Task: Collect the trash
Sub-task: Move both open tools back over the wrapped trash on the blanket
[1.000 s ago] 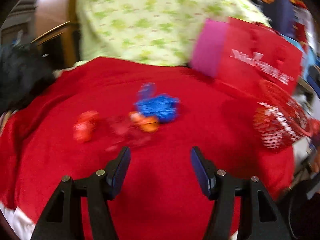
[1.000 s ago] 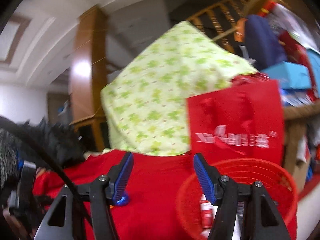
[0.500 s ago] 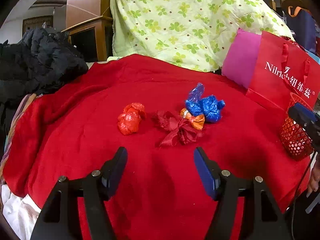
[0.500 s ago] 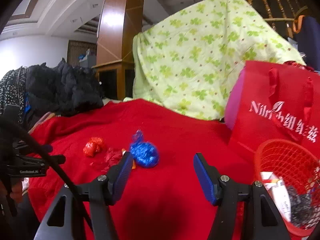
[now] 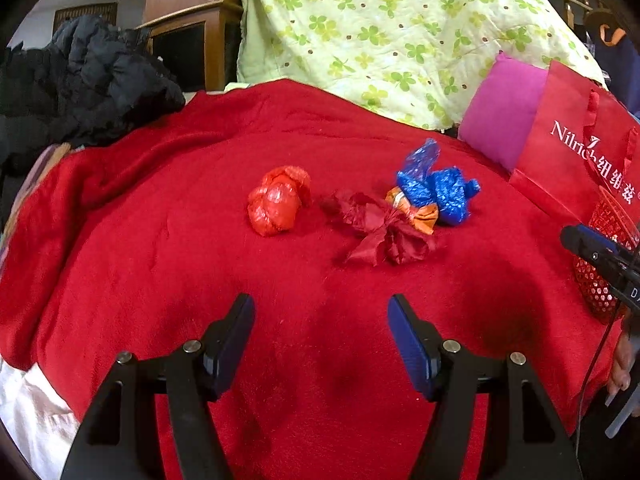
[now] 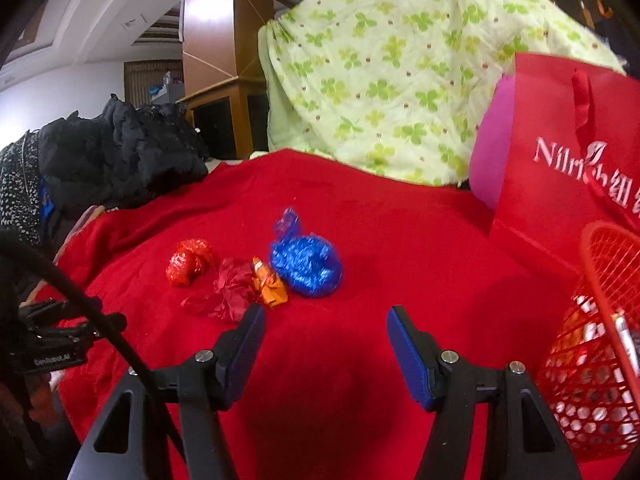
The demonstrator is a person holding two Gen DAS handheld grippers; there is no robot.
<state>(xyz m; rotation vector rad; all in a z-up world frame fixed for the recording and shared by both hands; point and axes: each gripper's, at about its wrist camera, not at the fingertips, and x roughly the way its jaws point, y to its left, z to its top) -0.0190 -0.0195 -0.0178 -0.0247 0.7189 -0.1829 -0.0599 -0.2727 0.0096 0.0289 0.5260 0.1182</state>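
black coats (image 5: 80,88): heaped at far left, on the edge of the red blanket (image 5: 160,240).
left gripper (image 5: 320,320): jaws apart, nothing between them, only bare blanket under the tips; trash lies beyond, not touching.
red-orange bag wad (image 5: 276,204): leftmost piece of trash, sits alone, a small gap from the next.
dark red crumpled paper (image 5: 384,228): middle of the group, touching the orange wrapper.
orange wrapper (image 5: 416,212): wedged between the dark red paper and the blue bag.
blue plastic bag (image 5: 436,188): rightmost piece, knotted, tail sticking up.
right gripper (image 6: 324,324): jaws apart, empty; its left finger tip shows just below the dark red paper and orange wrapper; contact can't be told.
green clover quilt (image 5: 400,32): draped behind the blanket.
pink cushion (image 5: 504,112): behind the trash, against the red gift bag.
red gift bag (image 6: 568,148): upright at right, white lettering.
red mesh basket (image 6: 592,360): far right, in front of the gift bag, already has wrappers inside; well apart from the trash group.
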